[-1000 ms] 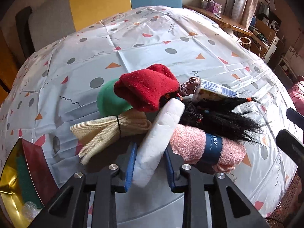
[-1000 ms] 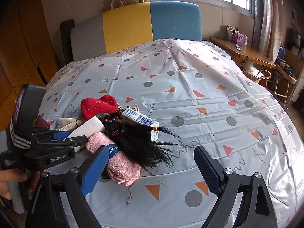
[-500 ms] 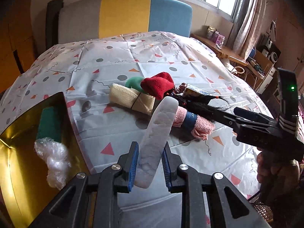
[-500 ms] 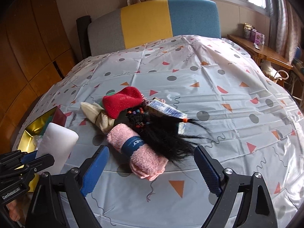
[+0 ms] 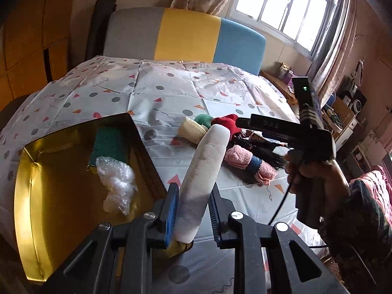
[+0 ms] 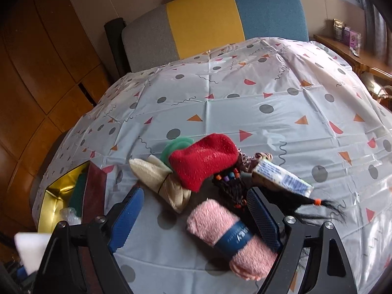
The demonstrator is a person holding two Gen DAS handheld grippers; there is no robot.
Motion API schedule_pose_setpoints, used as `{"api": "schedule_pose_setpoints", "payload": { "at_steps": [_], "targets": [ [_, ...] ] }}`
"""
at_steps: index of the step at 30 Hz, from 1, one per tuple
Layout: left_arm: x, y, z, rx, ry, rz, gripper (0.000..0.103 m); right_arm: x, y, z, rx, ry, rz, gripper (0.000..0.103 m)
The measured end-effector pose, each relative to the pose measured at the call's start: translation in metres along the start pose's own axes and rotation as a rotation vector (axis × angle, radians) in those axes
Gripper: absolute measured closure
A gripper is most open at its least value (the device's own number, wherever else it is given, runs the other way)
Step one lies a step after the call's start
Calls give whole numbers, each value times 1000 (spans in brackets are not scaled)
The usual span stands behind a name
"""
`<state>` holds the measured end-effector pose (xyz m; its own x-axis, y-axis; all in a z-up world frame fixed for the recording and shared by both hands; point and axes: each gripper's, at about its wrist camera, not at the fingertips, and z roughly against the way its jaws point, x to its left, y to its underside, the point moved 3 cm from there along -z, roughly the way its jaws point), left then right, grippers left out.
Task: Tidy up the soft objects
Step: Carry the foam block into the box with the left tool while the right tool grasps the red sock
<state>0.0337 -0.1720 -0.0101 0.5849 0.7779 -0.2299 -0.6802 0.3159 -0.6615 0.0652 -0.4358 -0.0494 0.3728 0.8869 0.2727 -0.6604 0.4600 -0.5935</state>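
tablecloth (image 6: pixel 269 103) – dots, triangles | headboard (image 5: pixel 186 36) – grey, yellow, blue | window (image 5: pixel 289 12) | curtain (image 5: pixel 335 56)

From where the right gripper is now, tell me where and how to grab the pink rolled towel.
Grip the pink towel across its roll at the bare fluffy end above the blue band, coming down from above. It lies flat on the tablecloth at a slant, and the open right gripper, whose fingers have just been closing, already has one finger on each side. Keep clear of the black hair beside it.

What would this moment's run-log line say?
left gripper: shut on white foam pad beside gold box | right gripper: open, closing around pink towel roll
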Motion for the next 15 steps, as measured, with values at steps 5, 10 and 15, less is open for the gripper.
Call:
{"api": "schedule_pose_setpoints", "payload": {
  "at_steps": [5,10,15],
  "targets": [
    [27,3,16,-30,-29,55,80,6,-20,-46,51,71,-33,19],
    [53,9,23,-40,-61,111,80,11,-21,-81,117,83,-6,61],
    [75,17,30,-51,-96,164,80,27,-23,-53,50,64,99,73]
  ]
}}
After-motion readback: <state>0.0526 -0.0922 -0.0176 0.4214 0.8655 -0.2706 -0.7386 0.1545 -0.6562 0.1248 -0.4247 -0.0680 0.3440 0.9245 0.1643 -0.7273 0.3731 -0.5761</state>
